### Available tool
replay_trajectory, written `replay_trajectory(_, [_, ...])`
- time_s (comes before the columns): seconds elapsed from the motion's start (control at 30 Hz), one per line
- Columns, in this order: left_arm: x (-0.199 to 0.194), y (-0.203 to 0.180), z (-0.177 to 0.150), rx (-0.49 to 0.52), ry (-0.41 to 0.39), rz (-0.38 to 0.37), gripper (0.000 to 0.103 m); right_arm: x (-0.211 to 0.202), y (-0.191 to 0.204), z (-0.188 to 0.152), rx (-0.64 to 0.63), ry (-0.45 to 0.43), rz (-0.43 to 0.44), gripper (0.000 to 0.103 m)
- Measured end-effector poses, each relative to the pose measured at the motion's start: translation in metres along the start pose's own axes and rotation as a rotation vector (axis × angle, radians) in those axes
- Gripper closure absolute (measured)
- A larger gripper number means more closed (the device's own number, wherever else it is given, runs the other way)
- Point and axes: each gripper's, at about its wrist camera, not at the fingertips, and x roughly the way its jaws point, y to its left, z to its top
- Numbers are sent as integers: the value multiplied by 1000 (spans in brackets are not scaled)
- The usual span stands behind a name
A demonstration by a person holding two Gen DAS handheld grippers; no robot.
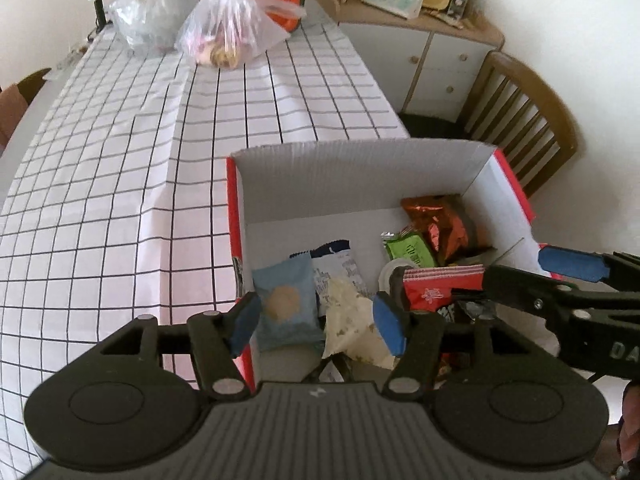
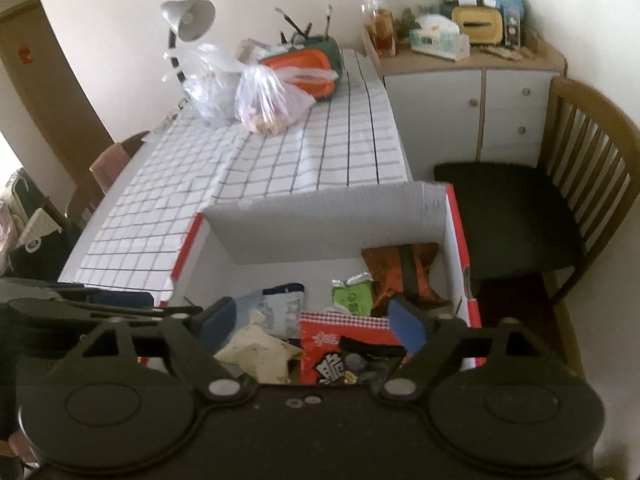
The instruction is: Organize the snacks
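A red-and-white cardboard box (image 1: 360, 172) (image 2: 320, 216) stands on the checked tablecloth and holds several snack packets. My left gripper (image 1: 316, 320) is open above the box's near left corner, over a light-blue cookie packet (image 1: 286, 304) and a cream packet (image 1: 352, 324). My right gripper (image 2: 316, 324) is open above the box, with a red packet (image 2: 344, 348) (image 1: 436, 284) lying between its fingers, not clamped. A green packet (image 2: 354, 294) and an orange foil bag (image 2: 400, 276) lie at the box's far right.
Two clear plastic bags (image 1: 224, 28) (image 2: 272, 100) and an orange-and-green container (image 2: 308, 64) sit at the table's far end. A white desk lamp (image 2: 188, 20) stands behind them. A wooden chair (image 2: 560, 184) and a cluttered white cabinet (image 2: 472, 112) are to the right.
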Motion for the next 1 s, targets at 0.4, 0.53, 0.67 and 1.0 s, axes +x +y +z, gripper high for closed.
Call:
replay_trajectory(0.4, [-47, 13, -20, 19, -110, -36, 32, -40, 19, -17, 35, -87, 1, 2])
replay_trajectory(0.53, [-62, 17, -28, 31, -149, -49, 28, -52, 23, -25, 37, -110, -12, 0])
replay_trajectory(0.67, [-77, 22, -37, 32, -182, -72, 17, -62, 27, -35, 44, -143, -14, 0])
replay_trajectory(1.0, [-104, 26, -61, 29, -253, -107, 2, -86, 42, -58, 21, -255, -68, 0])
